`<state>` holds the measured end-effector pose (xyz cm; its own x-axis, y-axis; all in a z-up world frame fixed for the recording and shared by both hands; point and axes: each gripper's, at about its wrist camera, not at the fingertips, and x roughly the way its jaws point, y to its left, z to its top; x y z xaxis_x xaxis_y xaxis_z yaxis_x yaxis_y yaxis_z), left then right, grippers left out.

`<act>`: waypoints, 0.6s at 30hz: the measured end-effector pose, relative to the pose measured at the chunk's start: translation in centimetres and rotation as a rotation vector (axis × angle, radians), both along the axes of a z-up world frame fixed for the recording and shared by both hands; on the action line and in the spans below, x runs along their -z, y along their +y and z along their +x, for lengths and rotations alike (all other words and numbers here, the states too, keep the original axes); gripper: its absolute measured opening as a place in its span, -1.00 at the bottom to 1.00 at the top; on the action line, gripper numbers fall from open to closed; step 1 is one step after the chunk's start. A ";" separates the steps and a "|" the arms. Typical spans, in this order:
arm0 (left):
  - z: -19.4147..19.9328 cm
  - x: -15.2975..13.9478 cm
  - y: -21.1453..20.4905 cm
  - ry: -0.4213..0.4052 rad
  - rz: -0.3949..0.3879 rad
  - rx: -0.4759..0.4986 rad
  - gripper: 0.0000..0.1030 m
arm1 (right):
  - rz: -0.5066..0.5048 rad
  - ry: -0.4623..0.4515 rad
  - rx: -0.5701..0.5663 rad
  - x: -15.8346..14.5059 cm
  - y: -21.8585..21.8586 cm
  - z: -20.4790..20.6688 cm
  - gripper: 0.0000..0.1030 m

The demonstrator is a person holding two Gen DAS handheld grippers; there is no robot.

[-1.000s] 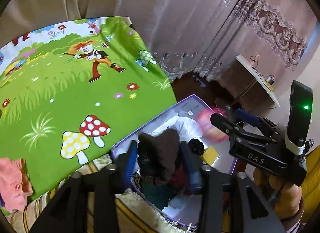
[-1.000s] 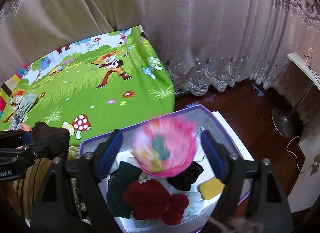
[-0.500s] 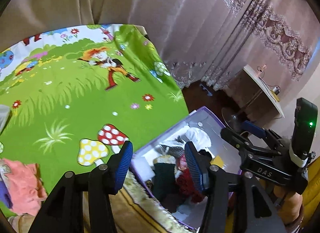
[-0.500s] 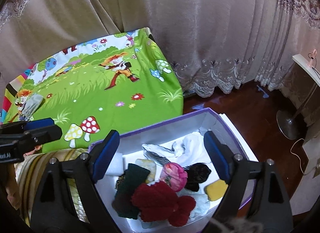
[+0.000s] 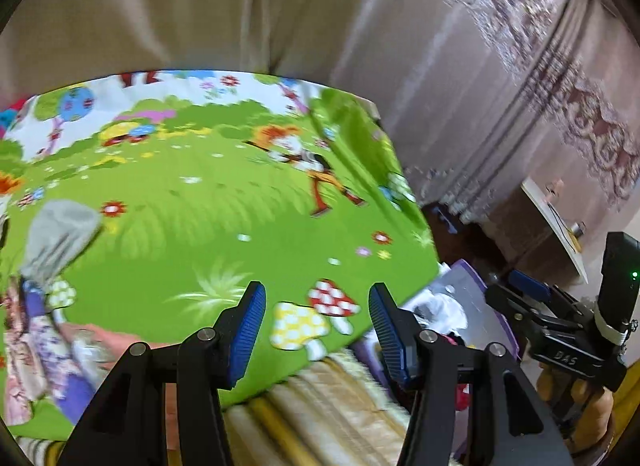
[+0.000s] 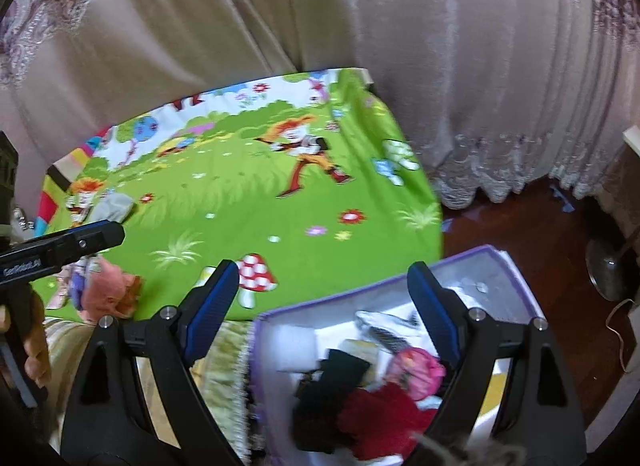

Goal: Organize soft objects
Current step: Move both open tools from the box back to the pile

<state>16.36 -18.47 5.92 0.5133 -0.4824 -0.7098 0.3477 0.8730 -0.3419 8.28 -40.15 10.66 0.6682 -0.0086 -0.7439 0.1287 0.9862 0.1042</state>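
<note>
Now a crumpled pink cloth (image 6: 110,290) lies on the green mat (image 6: 248,201), left of the right gripper (image 6: 324,298); both grippers gape empty, the left gripper (image 5: 316,330) too.

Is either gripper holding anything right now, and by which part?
Nothing is held. The left gripper and right gripper both stand open with only the green play mat showing between their fingers.
</note>
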 end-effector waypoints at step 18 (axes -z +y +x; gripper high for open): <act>0.8 4.9 22.5 0.106 0.028 -0.405 0.07 | -0.014 0.049 -0.192 0.3 10.2 6.1 0.71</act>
<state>17.13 4.05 1.01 0.5809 -0.2362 -0.7790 -0.0618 0.9414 -0.3315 14.37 -29.93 10.36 0.6219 0.1052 -0.7760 -0.0576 0.9944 0.0887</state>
